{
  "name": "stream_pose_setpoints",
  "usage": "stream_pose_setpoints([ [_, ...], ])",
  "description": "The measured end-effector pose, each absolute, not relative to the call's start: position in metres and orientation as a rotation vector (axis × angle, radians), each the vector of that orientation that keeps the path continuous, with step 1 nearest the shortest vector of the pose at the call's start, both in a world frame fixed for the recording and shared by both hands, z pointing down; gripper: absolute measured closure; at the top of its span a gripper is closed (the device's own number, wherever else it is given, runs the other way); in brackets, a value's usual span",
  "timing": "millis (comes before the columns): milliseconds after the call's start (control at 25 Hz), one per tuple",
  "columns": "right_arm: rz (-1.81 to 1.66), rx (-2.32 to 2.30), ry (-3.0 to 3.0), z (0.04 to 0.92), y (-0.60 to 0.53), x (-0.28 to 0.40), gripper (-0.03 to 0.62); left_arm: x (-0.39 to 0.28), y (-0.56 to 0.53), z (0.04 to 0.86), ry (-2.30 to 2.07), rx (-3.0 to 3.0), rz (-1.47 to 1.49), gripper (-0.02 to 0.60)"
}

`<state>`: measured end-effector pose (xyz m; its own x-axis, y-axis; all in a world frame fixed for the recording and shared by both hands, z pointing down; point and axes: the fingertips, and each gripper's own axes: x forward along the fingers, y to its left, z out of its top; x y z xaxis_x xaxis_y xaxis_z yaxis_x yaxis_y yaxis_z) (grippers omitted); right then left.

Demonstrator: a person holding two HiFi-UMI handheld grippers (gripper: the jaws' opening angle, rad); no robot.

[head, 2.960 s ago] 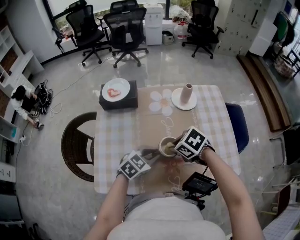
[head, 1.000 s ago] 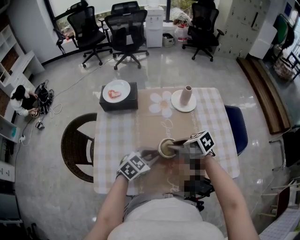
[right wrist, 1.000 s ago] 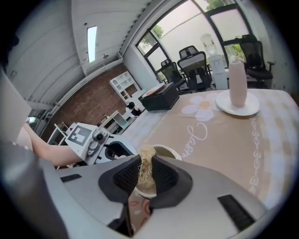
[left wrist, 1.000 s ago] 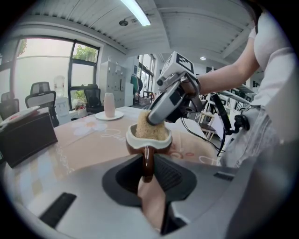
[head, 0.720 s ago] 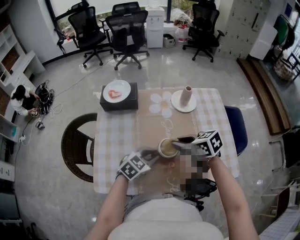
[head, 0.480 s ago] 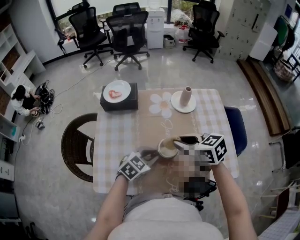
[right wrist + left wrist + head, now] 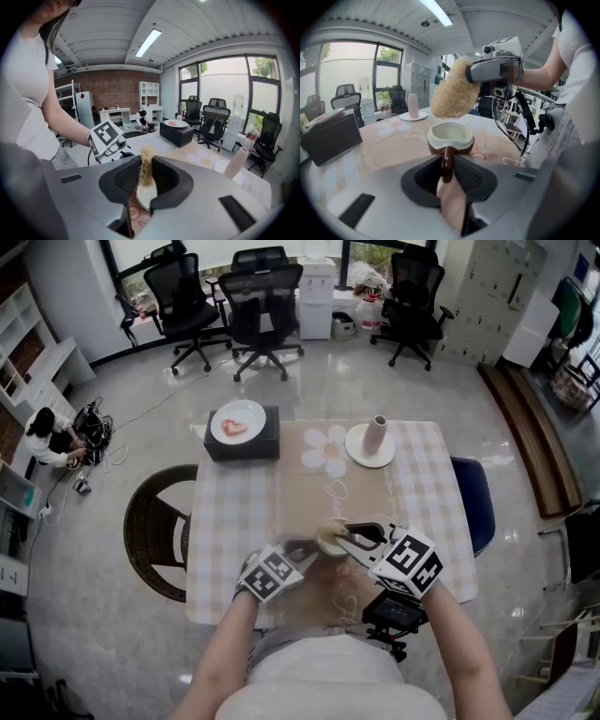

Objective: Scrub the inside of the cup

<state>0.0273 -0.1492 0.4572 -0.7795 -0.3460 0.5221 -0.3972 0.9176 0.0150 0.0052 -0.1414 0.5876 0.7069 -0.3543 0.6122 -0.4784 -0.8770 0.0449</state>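
A cup, brown outside and cream inside, stands upright near the table's front edge. My left gripper is shut on the cup's brown handle, and the cup fills the middle of the left gripper view. My right gripper is shut on a tan fibrous sponge, which hangs just above the cup's rim without touching it. In the right gripper view the sponge sits between the jaws, with the cup's pale inside below it.
On the checked tablecloth a black box with a white plate stands at the far left. A pale vase on a white saucer is at the far right. A wicker chair and a blue chair flank the table.
My right gripper has lifted the sponge up out of the cup and rolled its wrist. The left gripper and the cup have stayed put.
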Motion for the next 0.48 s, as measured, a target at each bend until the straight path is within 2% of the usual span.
stream_pose_setpoints([
  [480, -0.128, 0.344, -2.302, 0.497, -0.140, -0.002, 0.526, 0.002, -0.142, 0.589, -0.666, 2.715, 0.939, 0.512],
])
